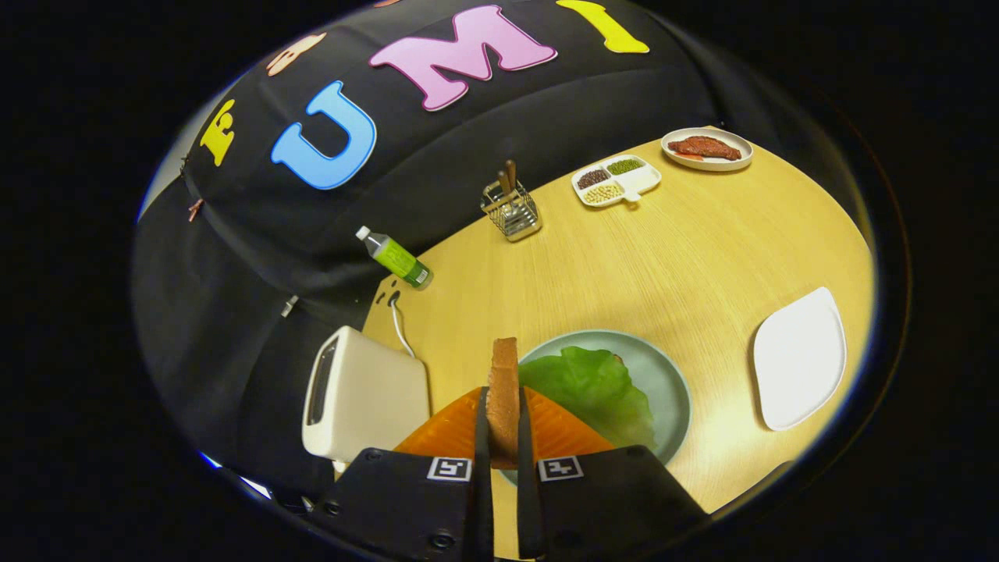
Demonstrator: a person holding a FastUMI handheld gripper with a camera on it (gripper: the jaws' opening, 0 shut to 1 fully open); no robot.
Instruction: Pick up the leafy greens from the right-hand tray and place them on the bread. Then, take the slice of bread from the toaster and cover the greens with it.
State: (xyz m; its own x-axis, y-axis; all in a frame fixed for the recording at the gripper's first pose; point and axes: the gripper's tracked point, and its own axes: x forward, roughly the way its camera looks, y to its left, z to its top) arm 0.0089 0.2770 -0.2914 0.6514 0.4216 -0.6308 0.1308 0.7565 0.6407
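Gripper: my gripper (503, 425) is at the bottom middle of the frame, and its two fingers (481, 437) are pressed onto a slice of bread, one on each flat side.
Slice of bread: the slice of bread (504, 390) stands upright on its edge between my fingers, and its top end comes out above the fingertips.
Greens: the leafy greens (593, 386) lie on the plate just to the right of the held slice, a little beyond my right finger. The bread under them is almost hidden; only a small brown edge shows behind the leaf.
Plate: the pale green plate (663, 375) is in the lower middle, partly behind my right finger.
Toaster: the white toaster (363, 398) stands at the lower left, just beside my left finger, with a white cable going back from it.
Tray: the white tray (800, 359) is at the right side of the frame, well apart from the plate.
Table: the wooden table (624, 257) carries all of it.
Far things: a green bottle (394, 257) at the table's left edge, a wire holder (513, 209) with utensils in the upper middle, a divided dish (616, 181) of beans and a plate of meat (706, 148) in the upper right.
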